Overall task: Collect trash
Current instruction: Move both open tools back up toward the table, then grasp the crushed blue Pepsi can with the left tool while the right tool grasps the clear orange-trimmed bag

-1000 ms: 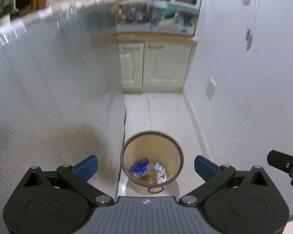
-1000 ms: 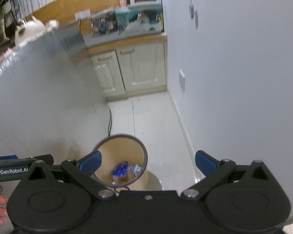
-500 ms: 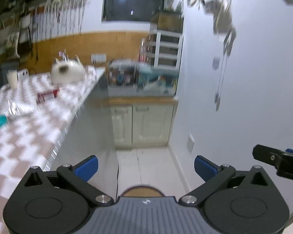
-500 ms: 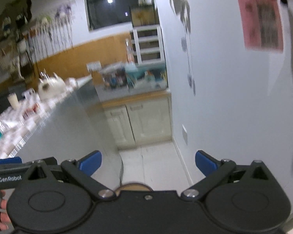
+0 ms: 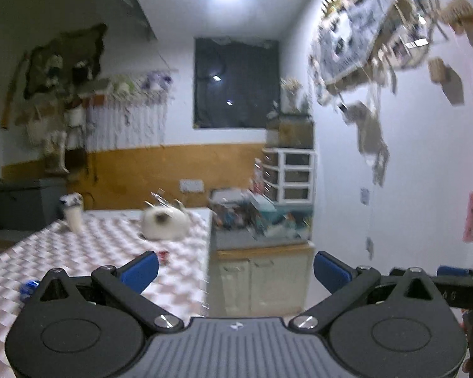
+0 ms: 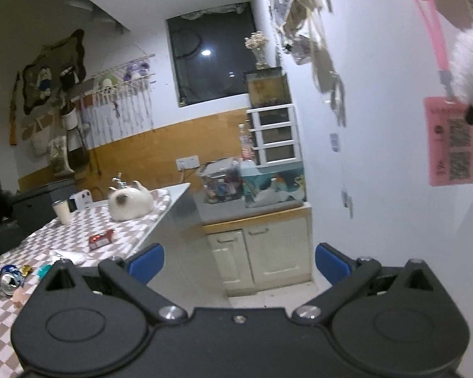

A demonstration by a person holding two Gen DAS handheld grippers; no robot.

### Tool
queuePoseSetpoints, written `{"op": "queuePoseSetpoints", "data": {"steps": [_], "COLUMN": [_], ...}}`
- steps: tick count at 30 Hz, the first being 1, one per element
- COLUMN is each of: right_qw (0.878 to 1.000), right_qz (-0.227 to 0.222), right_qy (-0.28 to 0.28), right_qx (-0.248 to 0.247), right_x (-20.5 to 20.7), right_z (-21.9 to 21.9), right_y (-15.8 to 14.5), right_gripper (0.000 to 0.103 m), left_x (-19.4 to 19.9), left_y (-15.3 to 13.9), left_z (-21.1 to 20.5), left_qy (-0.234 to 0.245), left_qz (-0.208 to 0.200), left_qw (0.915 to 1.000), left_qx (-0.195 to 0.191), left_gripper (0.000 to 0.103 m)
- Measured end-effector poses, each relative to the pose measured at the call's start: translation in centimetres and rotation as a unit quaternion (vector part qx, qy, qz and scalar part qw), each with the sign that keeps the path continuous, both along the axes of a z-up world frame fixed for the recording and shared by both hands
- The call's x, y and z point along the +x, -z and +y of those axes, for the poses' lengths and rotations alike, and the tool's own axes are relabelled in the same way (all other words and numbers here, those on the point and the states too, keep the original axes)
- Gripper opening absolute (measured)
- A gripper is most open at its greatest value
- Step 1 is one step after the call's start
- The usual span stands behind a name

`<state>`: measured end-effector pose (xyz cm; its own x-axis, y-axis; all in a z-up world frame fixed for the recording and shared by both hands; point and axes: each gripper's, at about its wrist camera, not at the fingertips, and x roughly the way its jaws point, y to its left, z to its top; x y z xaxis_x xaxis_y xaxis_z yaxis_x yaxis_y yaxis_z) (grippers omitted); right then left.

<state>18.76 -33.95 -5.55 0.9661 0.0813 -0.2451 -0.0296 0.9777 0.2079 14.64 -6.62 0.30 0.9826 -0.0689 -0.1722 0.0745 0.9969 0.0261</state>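
Note:
Both grippers are raised and face the far kitchen wall. My left gripper (image 5: pixel 236 270) is open and empty. My right gripper (image 6: pixel 239 261) is open too, with nothing between its blue fingers. Trash lies on the checkered table (image 6: pixel 132 223): a crushed blue can (image 6: pixel 8 278), a red packet (image 6: pixel 101 238), a crumpled clear wrapper (image 6: pixel 67 255), small gold and teal scraps (image 6: pixel 34 270). The left wrist view is blurred; there I make out the red packet (image 5: pixel 164 255) and the blue can (image 5: pixel 28 288). No bin shows in either view.
A white cat-shaped pot (image 6: pixel 130 201), a cup (image 6: pixel 63 211) and a white box (image 6: pixel 80 201) stand at the table's far end. Beyond are cream cabinets (image 6: pixel 261 252) with a cluttered counter. The white wall (image 6: pixel 378 157) at right carries hanging cards and a pink tag (image 6: pixel 451 141).
Both views have swung up from the bin on the floor to the table top and far wall. The bin has dropped out of sight. Both grippers stay open.

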Motion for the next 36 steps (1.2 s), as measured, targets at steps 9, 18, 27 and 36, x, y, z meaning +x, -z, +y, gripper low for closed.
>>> {"op": "queuePoseSetpoints", "data": {"steps": [9,18,27,36], "right_qw": [0.999,0.997,0.995,0.991], "right_qz": [-0.015,-0.031,-0.005,0.034], "right_qy": [-0.033,-0.067,-0.101,-0.131], "right_qx": [-0.001,-0.006,-0.003,0.004], "right_x": [1.6,4.1,8.2,11.8], "right_z": [5.7,11.6,18.6,24.5], "right_y": [-2.0,-5.0,-4.5,-1.9], "right_gripper": [0.103,0.103,0.103,0.103], "left_x": [-0.5,-0.8,3.7,11.0], "left_y": [-3.8,-6.3,-4.1,3.7], "left_z": [9.3,20.1,30.4,37.7], "left_qy": [-0.033,-0.074,-0.088,0.03], "left_qz": [-0.02,-0.023,0.048,0.115], "left_qw": [0.9992,0.9953,0.9926,0.9929], "left_qx": [0.011,0.057,0.069,0.007], "left_gripper": [0.103,0.103,0.103,0.103]}}
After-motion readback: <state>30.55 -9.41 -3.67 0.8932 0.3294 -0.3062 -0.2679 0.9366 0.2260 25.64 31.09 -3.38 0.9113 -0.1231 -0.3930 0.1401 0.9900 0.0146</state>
